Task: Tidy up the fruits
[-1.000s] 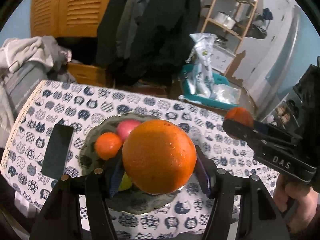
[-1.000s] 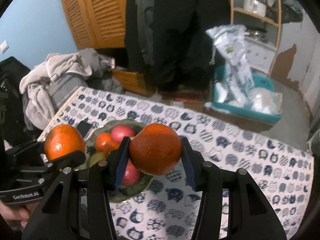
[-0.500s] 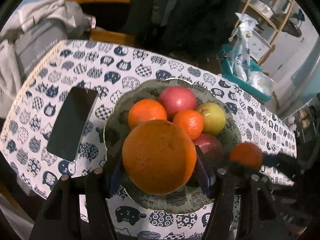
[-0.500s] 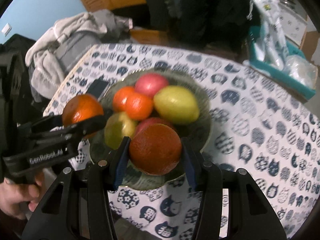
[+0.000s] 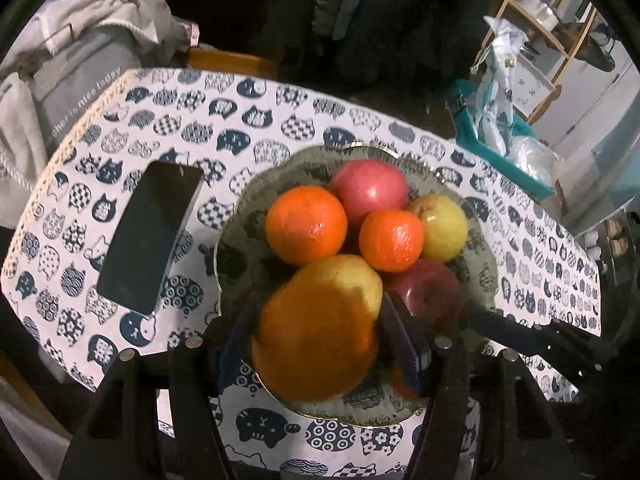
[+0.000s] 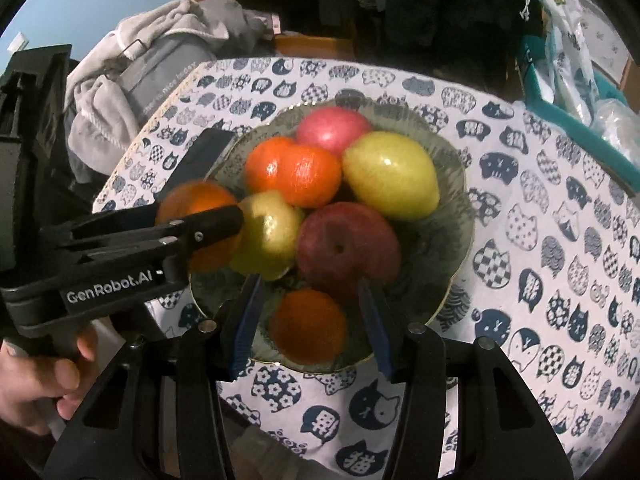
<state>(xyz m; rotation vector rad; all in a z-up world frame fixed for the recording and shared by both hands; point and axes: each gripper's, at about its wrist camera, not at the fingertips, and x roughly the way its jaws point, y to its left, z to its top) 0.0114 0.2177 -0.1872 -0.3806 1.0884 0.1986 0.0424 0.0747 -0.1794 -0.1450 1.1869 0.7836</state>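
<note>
A grey-green glass bowl (image 5: 240, 232) (image 6: 452, 168) on the cat-print cloth holds several fruits: oranges, a pink apple (image 5: 370, 188) (image 6: 334, 126), a dark red apple (image 6: 348, 248), yellow-green pears (image 6: 390, 176). My left gripper (image 5: 320, 336) (image 6: 200, 228) is over the bowl's near-left side, with a large orange (image 5: 316, 340) between its jaws. My right gripper (image 6: 310, 320) has its jaws open, and a dark orange (image 6: 308, 326) lies in the bowl between them, apart from the pads.
A black phone (image 5: 152, 232) lies on the cloth left of the bowl. Grey clothes (image 6: 160, 52) are piled beyond the table's left edge. A teal bin with plastic bags (image 5: 504, 128) stands at the back right.
Both grippers have dropped down to the bowl. The right gripper's jaws have opened and its dark orange now lies in the bowl. The left still carries the large orange.
</note>
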